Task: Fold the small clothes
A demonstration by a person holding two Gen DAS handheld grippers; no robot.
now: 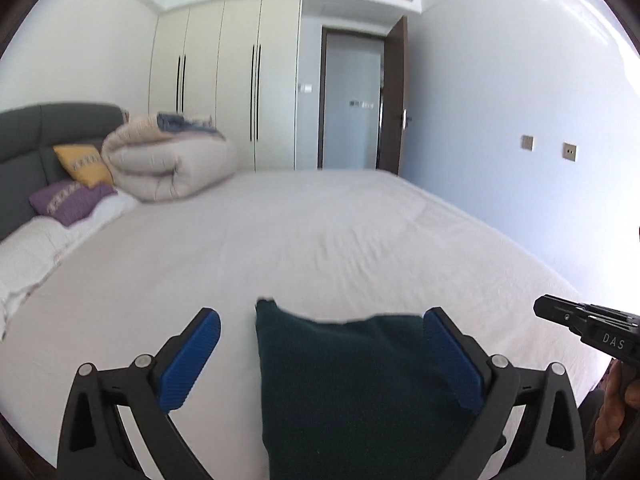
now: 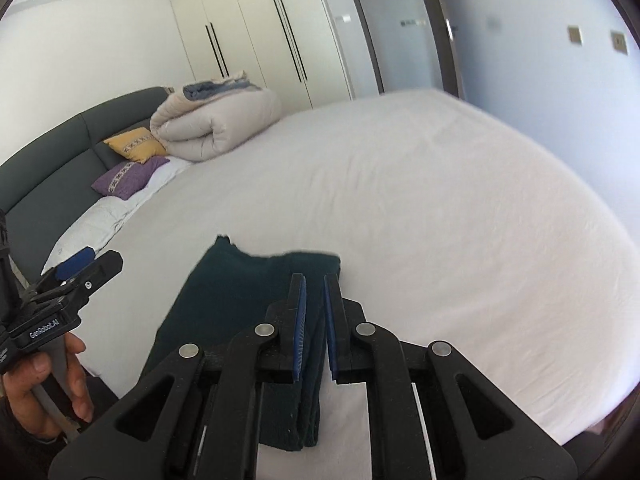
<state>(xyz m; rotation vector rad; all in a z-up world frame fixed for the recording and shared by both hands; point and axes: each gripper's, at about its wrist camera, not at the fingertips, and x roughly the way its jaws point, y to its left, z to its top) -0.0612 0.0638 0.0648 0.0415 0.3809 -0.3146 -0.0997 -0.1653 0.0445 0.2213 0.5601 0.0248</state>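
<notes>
Bed (image 1: pixel 320 240) w/ plain white sheet fills most of both views; sheet lightly wrinkled. Far left: grey padded headboard (image 1: pixel 60 128), a yellow cushion (image 1: pixel 84 166) and a purple cushion (image 1: pixel 70 200) leaning by it, white pillow nearer. Rolled beige duvet (image 1: pixel 172 160) sits beside the cushions w/ a blue folded bit on top. Behind bed: cream wardrobe (image 1: pixel 224 80) w/ dark slot handles, brown-framed door (image 1: pixel 394 96) standing ajar, frosted panel behind. Right wall pale, two small switch plates (image 1: pixel 568 151). Ceiling vent up top.

Left gripper (image 1: pixel 320 360): fingers spread wide, blue pads (image 1: pixel 192 364) facing in, held low over near edge of bed. Right pad touches or overlaps the garment's right edge in view; can't tell if it presses. Seen from the right wrist view, this gripper (image 2: pixel 86 266) sits near left, person's hand (image 2: pixel 44 384) wrapped round its handle.

Right gripper (image 2: pixel 315 320): fingers nearly together, pinching a thick folded edge of the garment between the blue pads. Tool angled down toward bed. In left wrist view it shows only as a black tip (image 1: pixel 580 320) at far right, near edge.

Dark green sweater (image 2: pixel 240 300): knit texture, folded into a rough rectangle, lying on the sheet at near edge of bed, between the two grippers. Far edge uneven, one corner poking up at far left. Right side doubled over, layers stacked where the right gripper pinches.
</notes>
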